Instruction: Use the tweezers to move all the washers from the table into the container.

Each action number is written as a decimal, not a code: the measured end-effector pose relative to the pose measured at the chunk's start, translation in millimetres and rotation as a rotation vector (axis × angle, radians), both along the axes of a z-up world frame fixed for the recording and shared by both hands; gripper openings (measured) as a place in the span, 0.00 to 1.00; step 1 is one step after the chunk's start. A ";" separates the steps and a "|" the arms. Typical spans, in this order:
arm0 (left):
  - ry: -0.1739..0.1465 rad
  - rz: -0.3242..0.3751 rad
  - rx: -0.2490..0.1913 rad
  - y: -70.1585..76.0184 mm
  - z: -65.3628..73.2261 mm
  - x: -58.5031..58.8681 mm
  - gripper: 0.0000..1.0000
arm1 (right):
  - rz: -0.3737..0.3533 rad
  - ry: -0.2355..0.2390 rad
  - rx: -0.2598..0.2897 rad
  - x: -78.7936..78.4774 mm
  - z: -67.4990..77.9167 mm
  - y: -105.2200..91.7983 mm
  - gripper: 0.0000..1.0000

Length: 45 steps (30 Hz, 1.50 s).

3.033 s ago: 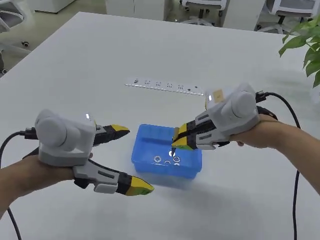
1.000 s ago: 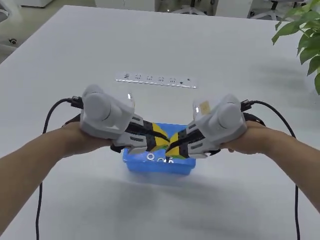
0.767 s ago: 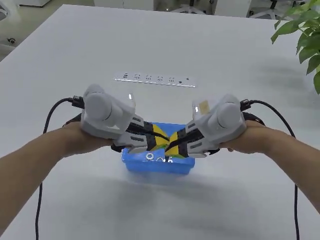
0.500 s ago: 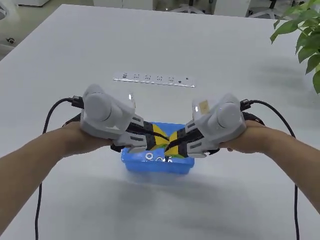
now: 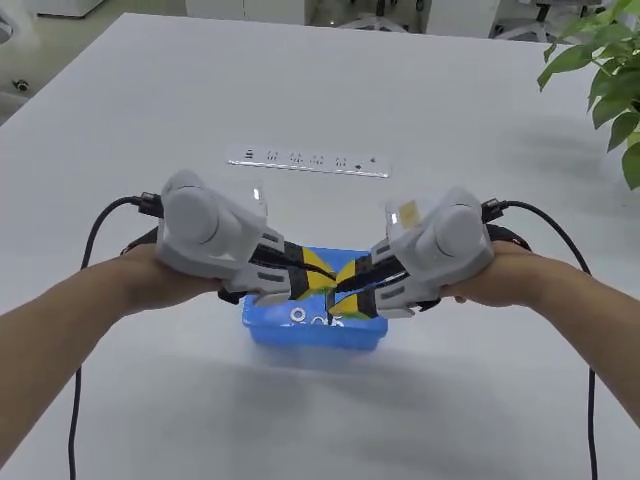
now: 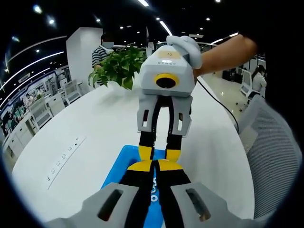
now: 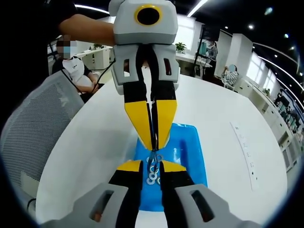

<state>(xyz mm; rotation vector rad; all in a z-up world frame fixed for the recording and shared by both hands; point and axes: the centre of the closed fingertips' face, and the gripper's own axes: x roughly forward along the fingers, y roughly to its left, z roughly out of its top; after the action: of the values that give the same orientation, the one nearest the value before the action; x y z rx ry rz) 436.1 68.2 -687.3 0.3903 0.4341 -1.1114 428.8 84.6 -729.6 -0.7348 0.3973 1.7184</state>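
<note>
Three seconds back the two tools were well apart: the left one gaped wide to the left of the box, and the right one worked alone over it. Now both are over the blue container (image 7: 189, 148), tips meeting nose to nose above its middle. Over the last half second almost nothing has shifted.

Left gripper (image 6: 153, 165): in its own view the yellow tips are drawn in to a thin slit. Right gripper (image 7: 151, 165): its own view shows the tips a narrow gap apart. The tweezers (image 7: 152, 124) show there as a thin dark strip running away from that gap and up the slit between the left tool's jaws. Both tools lie along the strip, but which one actually clamps it I cannot tell.

The washers (image 7: 152, 177) lie in a small cluster on the container floor, directly below the meeting tips. The container sits on the white table (image 5: 300, 90) at its near side, with a power strip (image 5: 308, 161) farther off.
</note>
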 end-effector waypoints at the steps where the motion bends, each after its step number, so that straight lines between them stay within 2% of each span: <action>1: 0.001 0.000 0.000 0.0 0.2 -0.1 0.05 | -0.002 0.000 0.000 0.2 0.4 -0.2 0.16; 14: 0.000 0.003 -0.001 1.6 6.6 -0.8 0.05 | -0.052 0.017 0.013 0.7 9.3 -6.2 0.25; 25: -0.002 0.008 0.007 1.4 14.6 -4.0 0.05 | -0.120 0.045 0.011 -2.9 15.8 -20.2 0.36; 33: -0.005 0.021 0.008 5.1 23.1 -8.4 0.05 | -0.182 0.059 0.014 -6.3 18.8 -31.9 0.52; 45: -0.009 0.027 0.011 7.1 32.1 -11.3 0.05 | -0.265 0.077 0.033 -13.3 25.3 -47.3 0.65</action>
<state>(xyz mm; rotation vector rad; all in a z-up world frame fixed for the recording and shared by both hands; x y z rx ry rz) 424.8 75.3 -655.2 0.3980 0.4370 -1.0808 415.5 37.3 -704.4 -0.5660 0.4964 1.5022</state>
